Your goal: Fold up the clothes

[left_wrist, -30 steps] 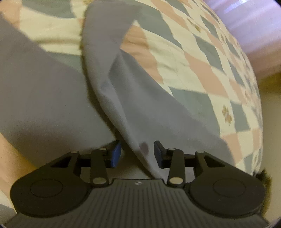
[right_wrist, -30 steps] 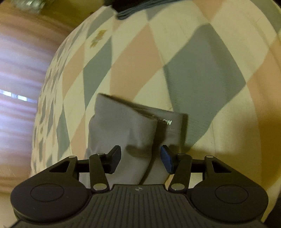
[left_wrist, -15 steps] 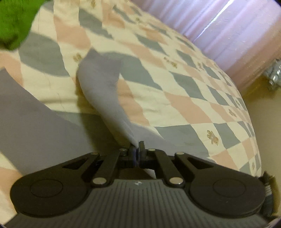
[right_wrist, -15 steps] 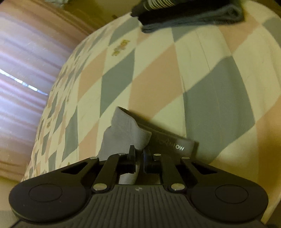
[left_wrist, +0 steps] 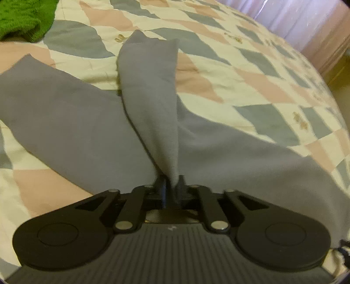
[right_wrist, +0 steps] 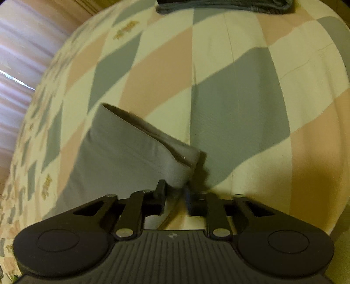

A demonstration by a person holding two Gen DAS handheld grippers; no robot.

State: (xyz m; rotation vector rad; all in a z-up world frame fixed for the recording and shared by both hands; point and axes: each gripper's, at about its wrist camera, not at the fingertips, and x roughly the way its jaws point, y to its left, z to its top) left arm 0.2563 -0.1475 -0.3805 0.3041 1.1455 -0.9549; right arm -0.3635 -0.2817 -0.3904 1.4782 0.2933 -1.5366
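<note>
A grey garment (left_wrist: 65, 113) lies spread on a checked quilt (left_wrist: 251, 83). My left gripper (left_wrist: 171, 185) is shut on a fold of it, and that fold (left_wrist: 151, 87) rises from the jaws as a taut strip running away across the bed. In the right wrist view the garment's waistband (right_wrist: 135, 148) stands lifted off the quilt (right_wrist: 240, 98) as an open loop. Its near corner runs down between the fingers of my right gripper (right_wrist: 176, 194), which is shut on it with a narrow gap left by the thick cloth.
A green knitted item (left_wrist: 21, 17) lies at the far left of the bed. A stack of dark folded clothes (right_wrist: 218, 5) sits at the far end in the right wrist view. Pink curtains (left_wrist: 306, 21) hang beyond the bed's edge.
Both grippers went from open to shut on the grey garment. The left has since pulled its fold up and back; the right has lifted the waistband off the quilt.
</note>
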